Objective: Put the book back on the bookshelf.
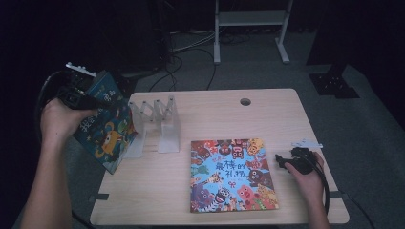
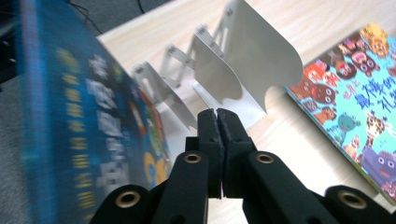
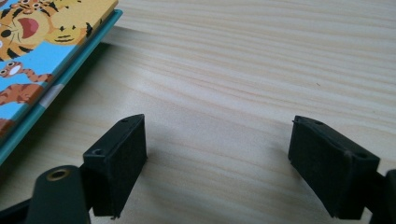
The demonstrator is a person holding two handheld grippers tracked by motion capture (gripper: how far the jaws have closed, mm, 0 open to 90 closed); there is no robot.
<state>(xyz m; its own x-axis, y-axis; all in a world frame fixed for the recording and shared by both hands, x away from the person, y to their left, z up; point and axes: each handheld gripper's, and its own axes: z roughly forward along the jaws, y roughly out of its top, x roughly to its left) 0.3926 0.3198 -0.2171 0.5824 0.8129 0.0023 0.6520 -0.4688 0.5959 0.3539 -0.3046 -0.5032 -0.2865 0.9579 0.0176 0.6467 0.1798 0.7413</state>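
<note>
A dark blue picture book (image 1: 106, 125) stands tilted at the table's left edge, next to a white accordion book rack (image 1: 156, 120). My left gripper (image 1: 79, 98) is up against the book's top. In the left gripper view the jaws (image 2: 218, 116) are shut with nothing seen between them. The blue book (image 2: 70, 121) is blurred just to their left and the rack (image 2: 252, 60) is ahead. A colourful picture book (image 1: 232, 174) lies flat at the table's middle front. My right gripper (image 1: 281, 160) rests by its right edge, open (image 3: 219, 136) over bare wood beside the book's edge (image 3: 42, 60).
The light wooden table (image 1: 272, 117) has a cable hole (image 1: 245, 101) near its far edge. Behind it, on the dark floor, are cables and a white frame's legs (image 1: 250, 33). A black stand base (image 1: 334, 83) is at the back right.
</note>
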